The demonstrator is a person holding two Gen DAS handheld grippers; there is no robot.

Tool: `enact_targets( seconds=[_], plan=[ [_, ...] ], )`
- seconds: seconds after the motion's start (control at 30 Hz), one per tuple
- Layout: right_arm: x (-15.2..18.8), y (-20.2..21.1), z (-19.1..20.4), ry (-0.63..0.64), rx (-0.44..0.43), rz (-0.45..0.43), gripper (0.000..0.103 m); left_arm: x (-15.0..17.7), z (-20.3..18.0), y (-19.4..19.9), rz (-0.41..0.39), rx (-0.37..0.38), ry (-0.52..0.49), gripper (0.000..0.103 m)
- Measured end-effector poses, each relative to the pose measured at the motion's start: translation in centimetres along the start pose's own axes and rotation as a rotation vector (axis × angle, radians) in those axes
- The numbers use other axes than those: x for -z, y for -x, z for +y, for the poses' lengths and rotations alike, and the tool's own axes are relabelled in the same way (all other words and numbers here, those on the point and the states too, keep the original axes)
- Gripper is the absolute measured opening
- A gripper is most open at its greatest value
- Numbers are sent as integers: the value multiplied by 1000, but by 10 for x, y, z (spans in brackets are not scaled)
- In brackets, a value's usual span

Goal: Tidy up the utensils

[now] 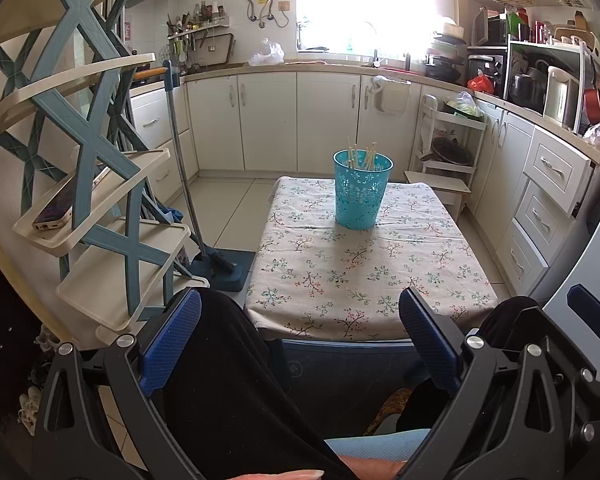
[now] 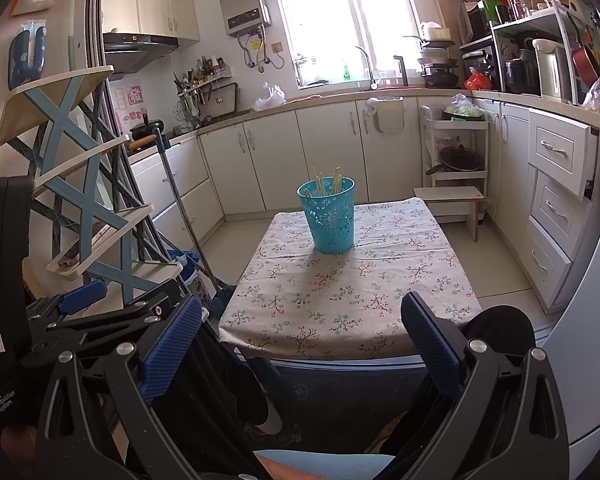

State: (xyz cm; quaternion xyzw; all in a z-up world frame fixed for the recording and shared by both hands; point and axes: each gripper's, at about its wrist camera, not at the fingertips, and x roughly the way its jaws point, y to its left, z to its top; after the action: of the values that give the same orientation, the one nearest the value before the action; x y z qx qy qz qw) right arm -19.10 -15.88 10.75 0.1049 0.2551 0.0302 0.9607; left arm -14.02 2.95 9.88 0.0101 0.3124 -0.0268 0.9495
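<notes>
A low table covered by a beige cloth with a floral sprig print (image 1: 364,276) stands in the middle of a tiled kitchen floor. To its left rises a shelf rack with cream trays and blue crossed struts (image 1: 100,184); a phone in a pale case (image 1: 66,204) lies on one tray. A metal-handled mop with a dark blue head (image 1: 224,268) leans beside the rack. Cream cabinets (image 1: 268,120) run under the counter, where a white plastic bag (image 1: 266,54) sits. A grey wall-mounted water heater (image 2: 244,4) hangs near the bright window (image 2: 340,16). A small white wooden step stool (image 2: 452,200) stands beyond the table's far right corner.
</notes>
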Motion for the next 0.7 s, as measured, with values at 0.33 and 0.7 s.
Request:
enact_targets(
  seconds=[0.33,0.7],
  plan=[
    [0,0,0,6,1,-3,96,0,1,1,-1,-10,-1,95],
    [-7,-13,-20,27,-39,-25,96,-9,-16,-15,28,-82,7,95]
  ],
)
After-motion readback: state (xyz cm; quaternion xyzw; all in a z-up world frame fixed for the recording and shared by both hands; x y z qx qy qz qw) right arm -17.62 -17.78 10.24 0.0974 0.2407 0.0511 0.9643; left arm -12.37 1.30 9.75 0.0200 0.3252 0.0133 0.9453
